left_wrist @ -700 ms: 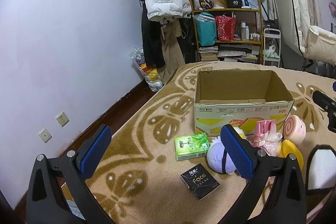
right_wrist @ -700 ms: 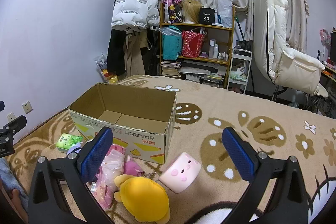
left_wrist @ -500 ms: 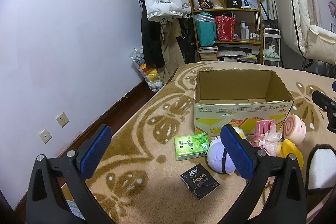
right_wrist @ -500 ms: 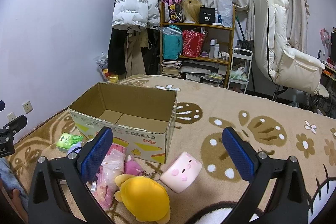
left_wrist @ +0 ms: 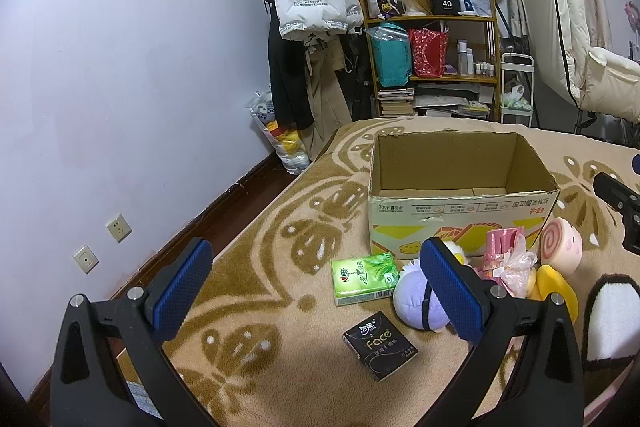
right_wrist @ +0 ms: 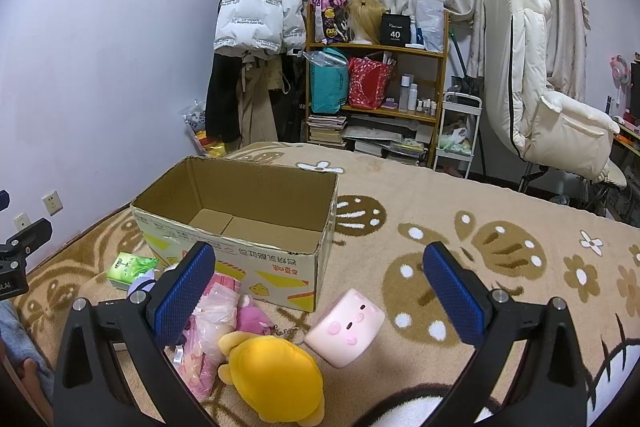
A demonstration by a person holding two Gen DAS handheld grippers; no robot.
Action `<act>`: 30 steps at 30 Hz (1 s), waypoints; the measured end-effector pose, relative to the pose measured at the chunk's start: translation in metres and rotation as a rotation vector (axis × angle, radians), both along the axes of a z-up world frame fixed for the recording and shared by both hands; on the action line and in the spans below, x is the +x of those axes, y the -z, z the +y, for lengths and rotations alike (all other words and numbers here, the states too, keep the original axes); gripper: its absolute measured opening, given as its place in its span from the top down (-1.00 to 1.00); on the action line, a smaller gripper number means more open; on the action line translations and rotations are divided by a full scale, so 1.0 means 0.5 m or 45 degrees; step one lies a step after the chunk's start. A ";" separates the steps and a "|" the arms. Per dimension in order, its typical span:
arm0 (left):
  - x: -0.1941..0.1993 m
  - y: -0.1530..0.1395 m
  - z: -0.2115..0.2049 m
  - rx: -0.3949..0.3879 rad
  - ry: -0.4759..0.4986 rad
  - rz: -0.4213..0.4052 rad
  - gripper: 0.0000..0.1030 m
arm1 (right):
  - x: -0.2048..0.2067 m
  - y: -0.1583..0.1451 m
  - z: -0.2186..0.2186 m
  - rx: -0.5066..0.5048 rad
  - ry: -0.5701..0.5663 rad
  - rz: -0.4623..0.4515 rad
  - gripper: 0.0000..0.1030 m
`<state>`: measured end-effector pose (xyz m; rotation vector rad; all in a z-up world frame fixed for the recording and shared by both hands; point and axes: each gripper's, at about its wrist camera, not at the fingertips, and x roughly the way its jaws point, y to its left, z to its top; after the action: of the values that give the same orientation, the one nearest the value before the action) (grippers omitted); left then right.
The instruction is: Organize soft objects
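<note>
Start of sorting: left gripper (left_wrist: 316, 291) and right gripper (right_wrist: 318, 293) gape wide, empty; next move likely lifts the yellow plush (right_wrist: 276, 373) into the empty cardboard box (right_wrist: 240, 205).

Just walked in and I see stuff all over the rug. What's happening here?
A person is holding two grippers over a rug, about to sort soft things. The left gripper and right gripper are both open and empty. The cardboard box is empty; the yellow plush, pink squishy and purple plush lie in front of it.
</note>
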<state>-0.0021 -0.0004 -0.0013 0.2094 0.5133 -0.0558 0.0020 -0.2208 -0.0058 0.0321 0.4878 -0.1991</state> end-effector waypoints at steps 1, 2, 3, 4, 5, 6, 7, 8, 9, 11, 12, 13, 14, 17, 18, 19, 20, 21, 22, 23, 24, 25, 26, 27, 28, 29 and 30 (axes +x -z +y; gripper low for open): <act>-0.001 0.000 0.000 0.000 0.000 0.000 -0.99 | 0.000 0.000 0.000 0.000 0.001 0.000 -1.00; 0.000 0.000 0.000 0.000 0.001 0.001 -0.99 | 0.000 0.000 0.000 0.000 0.000 0.001 -1.00; 0.000 0.000 0.000 0.001 0.000 0.000 -0.99 | 0.000 0.000 0.000 0.000 0.000 0.000 -1.00; 0.000 0.000 0.000 0.001 0.001 0.000 -0.99 | 0.000 0.000 0.000 0.001 0.001 0.000 -1.00; 0.000 0.000 0.000 0.000 0.002 0.001 -0.99 | 0.000 0.001 0.000 0.002 0.001 0.000 -1.00; 0.000 0.000 0.000 0.001 0.001 0.000 -0.99 | 0.000 0.000 0.000 0.000 0.002 0.000 -1.00; 0.000 0.000 0.000 0.001 0.000 0.000 -0.99 | 0.001 0.000 0.000 0.000 0.001 0.001 -1.00; 0.001 0.000 0.000 0.000 0.002 0.002 -0.99 | 0.001 0.000 0.000 0.000 0.001 0.001 -1.00; 0.000 0.000 0.000 0.001 0.001 0.001 -0.99 | 0.001 0.000 -0.001 0.001 0.000 0.000 -1.00; 0.000 0.000 0.000 0.001 0.002 0.002 -0.99 | 0.002 0.000 -0.001 0.001 -0.001 0.001 -1.00; 0.000 0.000 0.000 0.001 0.002 0.002 -0.99 | 0.001 0.000 -0.002 -0.001 0.001 0.001 -1.00; -0.001 0.000 0.000 0.001 0.002 0.001 -0.99 | 0.002 0.000 -0.002 0.000 -0.001 0.001 -1.00; 0.000 0.000 0.000 0.001 0.003 0.001 -0.99 | 0.002 0.000 -0.002 0.000 -0.002 0.001 -1.00; 0.000 0.000 0.000 0.002 0.002 0.001 -0.99 | 0.000 0.001 0.000 0.001 -0.002 0.001 -1.00; 0.000 0.000 0.000 0.001 0.002 0.002 -0.99 | -0.001 0.001 0.001 0.002 -0.001 0.002 -1.00; 0.000 0.000 0.000 0.002 0.000 0.001 -0.99 | -0.001 0.000 0.000 0.000 -0.001 0.002 -1.00; 0.000 0.000 0.000 0.002 0.001 0.001 -0.99 | -0.001 0.000 0.001 0.001 -0.001 0.002 -1.00; 0.000 0.000 0.000 0.001 0.002 0.002 -0.99 | -0.002 -0.001 0.000 0.000 0.000 0.000 -1.00; 0.000 0.000 0.000 0.002 0.001 0.001 -0.99 | -0.002 -0.001 0.000 -0.001 0.000 -0.003 -1.00; 0.000 0.000 0.000 0.003 0.001 0.000 -0.99 | -0.002 -0.002 0.000 -0.002 -0.001 -0.005 -1.00; 0.000 0.000 0.000 0.002 0.002 0.001 -0.99 | 0.001 0.003 0.005 -0.002 -0.001 -0.007 -1.00; 0.001 0.000 0.000 0.002 0.002 0.002 -0.99 | 0.001 0.004 0.004 -0.002 -0.002 -0.008 -1.00; 0.000 0.000 0.000 0.003 0.000 0.001 -0.99 | 0.001 0.004 0.004 -0.002 -0.002 -0.008 -1.00; 0.000 0.000 0.000 0.003 0.000 0.002 -0.99 | 0.001 0.004 0.004 -0.003 -0.001 -0.007 -1.00; 0.000 0.000 0.000 0.002 0.001 0.002 -0.99 | 0.001 0.003 0.004 -0.002 -0.001 -0.007 -1.00; 0.000 0.000 0.000 0.002 0.000 0.001 -0.99 | 0.002 0.005 0.005 -0.002 -0.001 -0.007 -1.00; 0.000 0.000 0.000 0.000 0.002 0.000 -0.99 | 0.001 0.004 0.005 -0.002 0.000 -0.007 -1.00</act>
<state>-0.0020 -0.0002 -0.0012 0.2098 0.5135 -0.0571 0.0027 -0.2184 -0.0077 0.0310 0.4821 -0.1997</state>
